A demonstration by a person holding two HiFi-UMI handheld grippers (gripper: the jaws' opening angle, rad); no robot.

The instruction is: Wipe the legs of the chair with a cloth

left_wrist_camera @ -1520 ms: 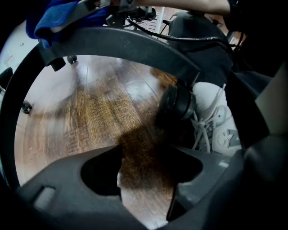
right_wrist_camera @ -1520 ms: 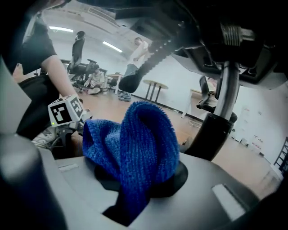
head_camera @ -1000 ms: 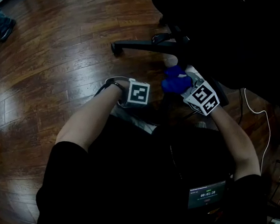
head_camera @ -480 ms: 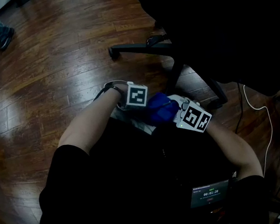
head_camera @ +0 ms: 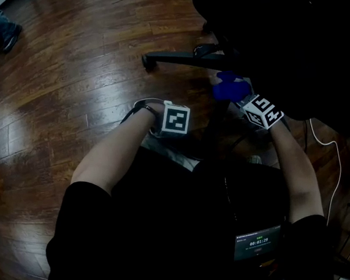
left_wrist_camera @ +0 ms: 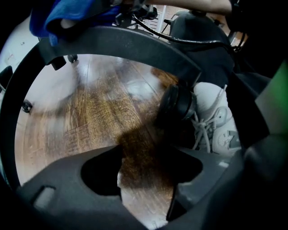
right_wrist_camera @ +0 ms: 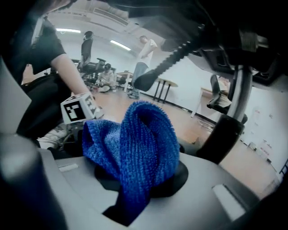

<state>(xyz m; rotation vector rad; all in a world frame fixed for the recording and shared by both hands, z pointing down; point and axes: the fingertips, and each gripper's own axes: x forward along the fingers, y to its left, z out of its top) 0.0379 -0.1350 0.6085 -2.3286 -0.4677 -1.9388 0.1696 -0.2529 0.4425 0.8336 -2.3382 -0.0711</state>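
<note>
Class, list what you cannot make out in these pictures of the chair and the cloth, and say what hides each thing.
1. Head view: the dark seat hides most of the chair's base; only one leg shows plainly.
2. Head view: whether the blue cloth touches a leg; it is too dark there.
3. Right gripper view: the cloth covers the pads of the right gripper.
4. Left gripper view: the floor is blurred.

Head view: chair (head_camera: pixel 275 28) at upper right, standing on the floor (head_camera: pixel 65 85). Chair leg (head_camera: pixel 179 57) running left from the hub, caster (head_camera: pixel 146 61) at its far end. Right tool (head_camera: pixel 235 96) just below that leg, near the hub, with cloth (head_camera: pixel 226 87) between its jaws. Left tool (head_camera: pixel 172 121) left of it, nearer the body, over bare floor. Cable (head_camera: pixel 326 146) on the floor at right. Left gripper view: shoe (left_wrist_camera: pixel 220 121) just right of a second caster (left_wrist_camera: pixel 175 105).
</note>
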